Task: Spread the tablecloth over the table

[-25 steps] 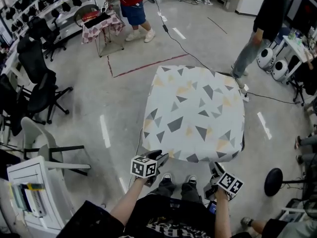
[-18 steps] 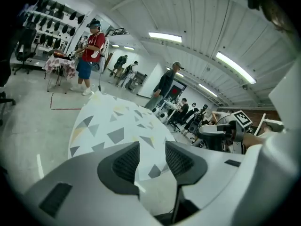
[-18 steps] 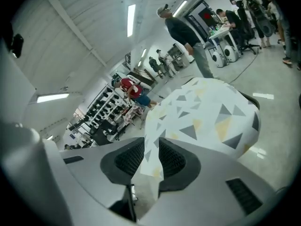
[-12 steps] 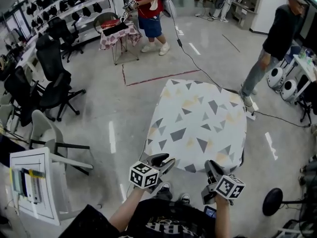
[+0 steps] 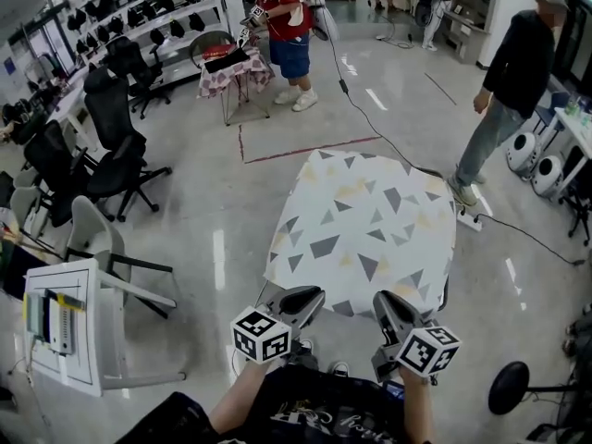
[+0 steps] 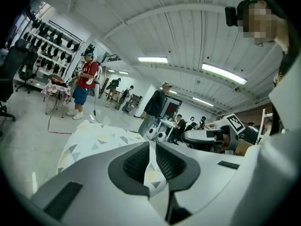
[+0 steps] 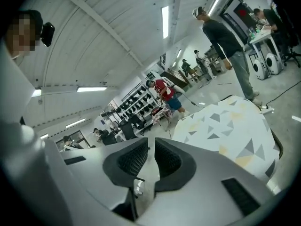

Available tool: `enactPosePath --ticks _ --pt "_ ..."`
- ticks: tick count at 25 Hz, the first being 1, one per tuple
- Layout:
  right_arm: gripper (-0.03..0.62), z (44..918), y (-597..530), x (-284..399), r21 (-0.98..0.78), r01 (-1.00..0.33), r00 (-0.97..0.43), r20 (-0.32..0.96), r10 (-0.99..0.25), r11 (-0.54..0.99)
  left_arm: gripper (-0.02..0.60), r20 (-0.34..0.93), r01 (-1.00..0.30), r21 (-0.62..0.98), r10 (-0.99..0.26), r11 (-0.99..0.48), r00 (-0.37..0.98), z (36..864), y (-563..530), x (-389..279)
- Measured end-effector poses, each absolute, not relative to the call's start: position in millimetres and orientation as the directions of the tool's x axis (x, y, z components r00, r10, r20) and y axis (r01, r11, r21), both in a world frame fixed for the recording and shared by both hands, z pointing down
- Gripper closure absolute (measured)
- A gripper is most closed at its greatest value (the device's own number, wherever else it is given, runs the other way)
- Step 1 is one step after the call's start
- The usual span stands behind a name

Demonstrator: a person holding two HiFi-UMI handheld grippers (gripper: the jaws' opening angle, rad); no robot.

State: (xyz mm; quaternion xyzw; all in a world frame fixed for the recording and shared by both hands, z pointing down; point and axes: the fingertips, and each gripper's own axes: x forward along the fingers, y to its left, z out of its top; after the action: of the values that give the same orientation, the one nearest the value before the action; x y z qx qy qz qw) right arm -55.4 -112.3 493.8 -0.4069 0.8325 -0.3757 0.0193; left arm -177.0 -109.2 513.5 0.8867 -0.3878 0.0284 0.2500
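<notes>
L gripper (image 5: 310, 296): jaws have just been closing and now clamp a fold of the tablecloth (image 5: 365, 220) at its near hem (patterned fabric shows in the gap). R gripper (image 5: 387, 302): also closing, nearly together on a pale strip, prob. the same hem. So the near edge is in hand for tugging; the rest lies spread ahead of both.

Bright, even indoor light from ceiling strip lights (image 6: 153, 59). Pale streaks of glare lie on the polished floor (image 5: 185, 202). Shadows are soft and faint. The 2 gripper views show strong fisheye bending and black corners. The head view bows at its edges. Far detail is slightly soft.
</notes>
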Motion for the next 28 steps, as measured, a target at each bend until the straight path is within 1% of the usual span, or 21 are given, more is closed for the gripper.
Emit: enactPosePath --ticks 3,8,13,20,28 --pt "0.542 490 -100 -53 -0.636 -0.632 -0.714 0.255 -0.652 0.443 0.532 0.233 -0.712 0.409 -0.689 -0.571 0.687 505 -94 -162" --pt "0.579 484 -77 -58 -0.618 -0.579 -0.781 0.233 -0.58 0.532 0.538 0.228 -0.735 0.368 -0.711 -0.57 0.666 494 -67 -144" --pt "0.579 482 -55 -66 -0.618 -0.501 -0.841 0.184 -0.508 0.606 0.537 0.221 -0.75 0.352 -0.729 -0.559 0.647 489 -41 -136" --pt "0.58 473 -31 -73 -0.619 -0.446 -0.876 0.152 -0.458 0.646 0.537 0.229 -0.778 0.309 -0.752 -0.546 0.618 485 -18 -137" --pt "0.58 473 -17 -74 -0.542 -0.471 -0.877 0.201 -0.437 0.696 0.537 0.211 -0.781 0.309 -0.761 -0.543 0.613 478 -7 -133"
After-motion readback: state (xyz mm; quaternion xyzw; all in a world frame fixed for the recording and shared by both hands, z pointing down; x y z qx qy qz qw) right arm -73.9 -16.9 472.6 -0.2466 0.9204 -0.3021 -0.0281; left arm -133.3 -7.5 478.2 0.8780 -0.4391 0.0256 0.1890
